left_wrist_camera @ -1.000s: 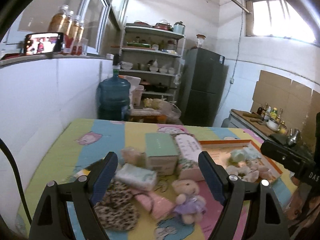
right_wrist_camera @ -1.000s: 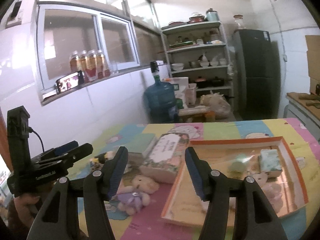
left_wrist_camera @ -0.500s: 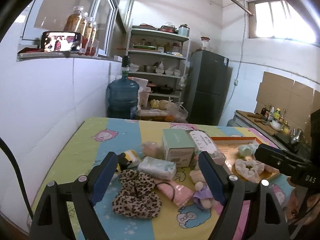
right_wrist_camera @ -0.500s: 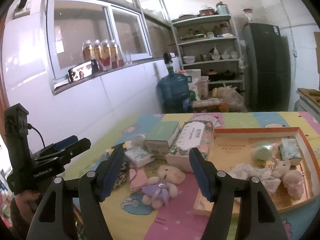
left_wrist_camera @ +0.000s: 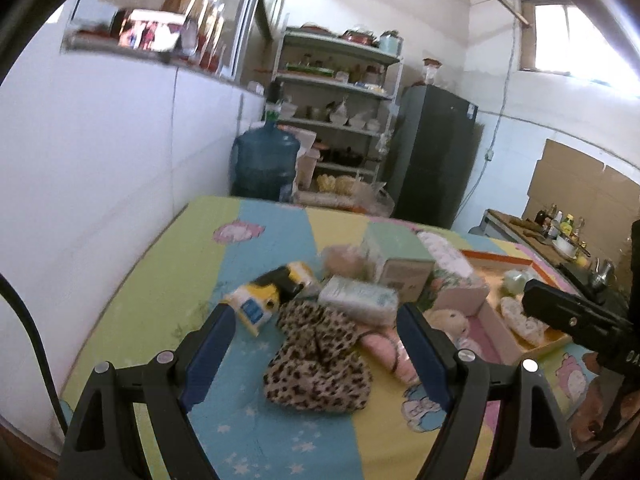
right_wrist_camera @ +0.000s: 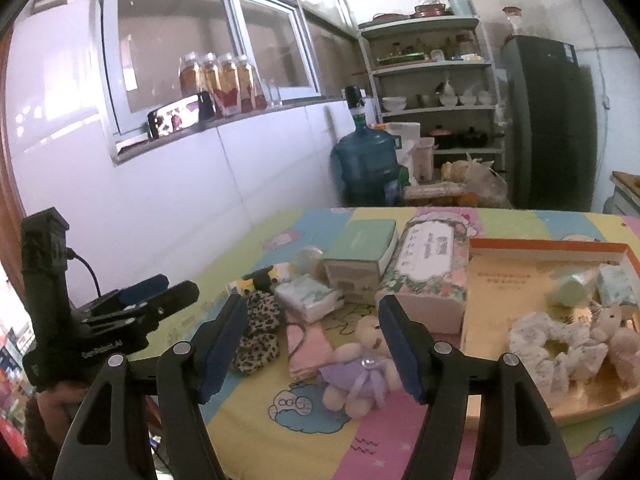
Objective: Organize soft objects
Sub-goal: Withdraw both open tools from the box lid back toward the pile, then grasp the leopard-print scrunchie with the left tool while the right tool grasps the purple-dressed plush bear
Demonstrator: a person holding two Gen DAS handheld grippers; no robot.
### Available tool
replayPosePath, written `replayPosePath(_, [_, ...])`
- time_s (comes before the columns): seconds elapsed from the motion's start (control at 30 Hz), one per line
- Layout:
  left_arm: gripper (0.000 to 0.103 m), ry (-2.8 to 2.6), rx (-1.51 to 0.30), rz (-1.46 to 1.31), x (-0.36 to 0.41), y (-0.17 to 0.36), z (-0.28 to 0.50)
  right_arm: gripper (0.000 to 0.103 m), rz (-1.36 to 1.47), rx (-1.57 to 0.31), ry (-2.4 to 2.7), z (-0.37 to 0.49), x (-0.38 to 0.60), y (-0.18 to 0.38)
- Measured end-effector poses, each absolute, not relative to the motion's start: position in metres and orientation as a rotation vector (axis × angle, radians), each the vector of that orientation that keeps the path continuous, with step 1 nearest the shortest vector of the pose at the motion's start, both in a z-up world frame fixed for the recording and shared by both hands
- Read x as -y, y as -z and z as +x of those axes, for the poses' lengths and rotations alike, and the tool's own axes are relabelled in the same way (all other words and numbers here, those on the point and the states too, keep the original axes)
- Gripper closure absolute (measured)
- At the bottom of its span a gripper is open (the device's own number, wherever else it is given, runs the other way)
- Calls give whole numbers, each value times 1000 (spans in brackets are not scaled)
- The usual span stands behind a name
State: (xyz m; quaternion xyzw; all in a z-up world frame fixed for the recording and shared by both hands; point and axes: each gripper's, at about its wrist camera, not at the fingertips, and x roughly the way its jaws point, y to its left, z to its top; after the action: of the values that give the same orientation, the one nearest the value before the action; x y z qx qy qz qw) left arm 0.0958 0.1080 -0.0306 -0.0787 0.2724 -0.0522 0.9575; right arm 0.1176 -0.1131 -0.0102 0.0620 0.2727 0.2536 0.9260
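Note:
A leopard-print scrunchie lies on the striped cartoon tablecloth, right in front of my left gripper, which is open and apart from it. Beside the scrunchie lie a folded pink cloth, a tissue pack and a small teddy bear in a purple dress. My right gripper is open with nothing between its fingers; the bear and the pink cloth lie just beyond the tips. An orange-rimmed tray on the right holds a white scrunchie, a second bear and a tissue pack.
A mint-green box and a floral tissue box stand behind the soft things, with a yellow-and-blue packet to their left. The white wall runs along the table's left side. A water jug, shelves and a fridge stand beyond the far edge.
Both grippers have drawn back from the boxes and sunk lower. The leopard scrunchie now sits centred before the left gripper. The right gripper's jaws stand slightly wider than a second ago.

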Motion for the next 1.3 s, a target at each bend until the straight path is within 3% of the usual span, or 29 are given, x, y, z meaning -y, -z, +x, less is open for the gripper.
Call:
replayPosePath(0.5, [21, 137, -692, -202, -115, 88, 122, 33, 126, -627, -482, 136, 94, 45])
replayPosePath(0.63, [34, 142, -741, -202, -110, 97, 133, 33, 131, -631, -464, 137, 97, 51])
replayPosePath(0.77, [38, 114, -755, -161, -102, 103, 136, 33, 138, -640, -451, 139, 100, 57])
replayPosePath(0.83, [57, 117, -744, -168, -101, 103, 133, 33, 141, -646, -447, 140, 100, 59])
replayPosePath(0.9, [67, 133, -734, -197, -102, 104, 131, 33, 146, -652, -443, 141, 101, 62])
replayPosePath(0.93, [77, 137, -728, -206, -102, 104, 128, 33, 148, -656, -440, 141, 101, 64])
replayPosePath(1.03, [89, 145, -705, -237, -106, 106, 122, 33, 144, -669, -433, 142, 100, 70])
replayPosePath(1.3, [92, 126, -603, -254, -106, 94, 95, 33, 107, -670, -344, 145, 94, 80])
